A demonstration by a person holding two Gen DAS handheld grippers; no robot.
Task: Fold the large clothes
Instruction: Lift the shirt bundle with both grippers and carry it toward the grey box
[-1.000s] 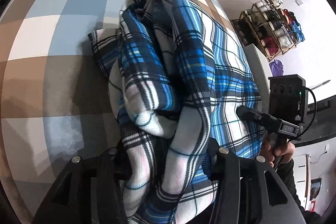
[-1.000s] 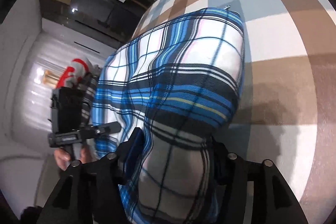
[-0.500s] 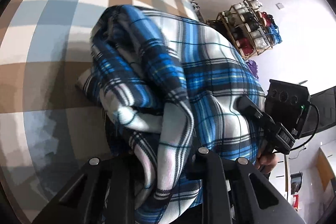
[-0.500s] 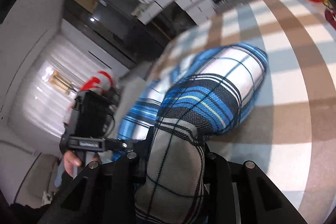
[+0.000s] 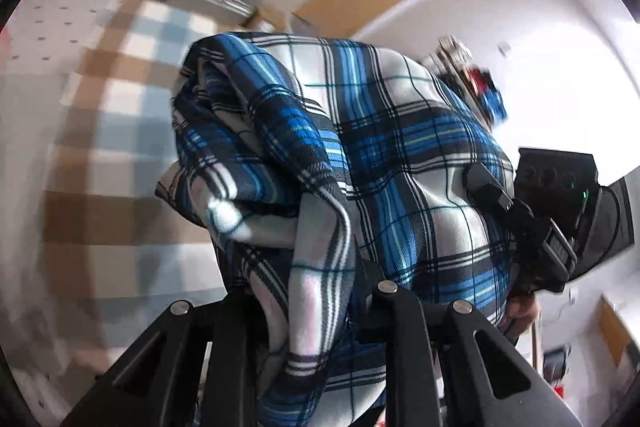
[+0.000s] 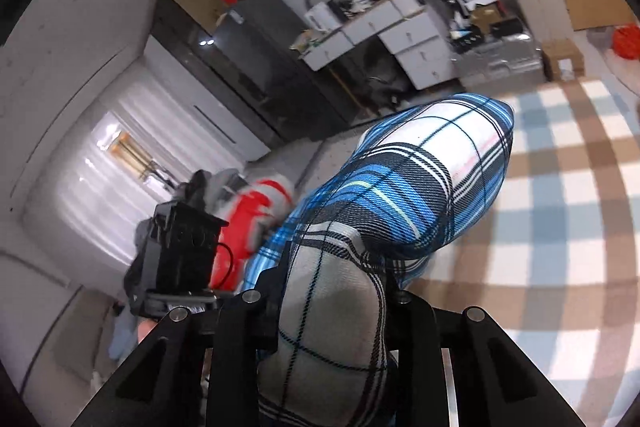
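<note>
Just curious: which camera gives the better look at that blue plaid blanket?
The left wrist view: the blue plaid blanket spreads across it, showing bunched folds and edges. The right wrist view shows only one rounded bulge of it, running back between that tool's jaws.

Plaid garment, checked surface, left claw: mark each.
Plaid garment (image 5: 404, 155), left wrist view, blue-checked middle panel.
Checked surface (image 6: 560, 227), right wrist view, bare brown-and-white patch.
Left claw (image 5: 316, 311), left wrist view, cloth pinched between fingers.

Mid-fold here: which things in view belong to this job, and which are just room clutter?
Job:
- blue plaid garment
- left tongs, shut on it
- right tongs, shut on it
- checked cover underneath

Lying about:
- white drawer unit
- cardboard boxes
- red-and-white item
</note>
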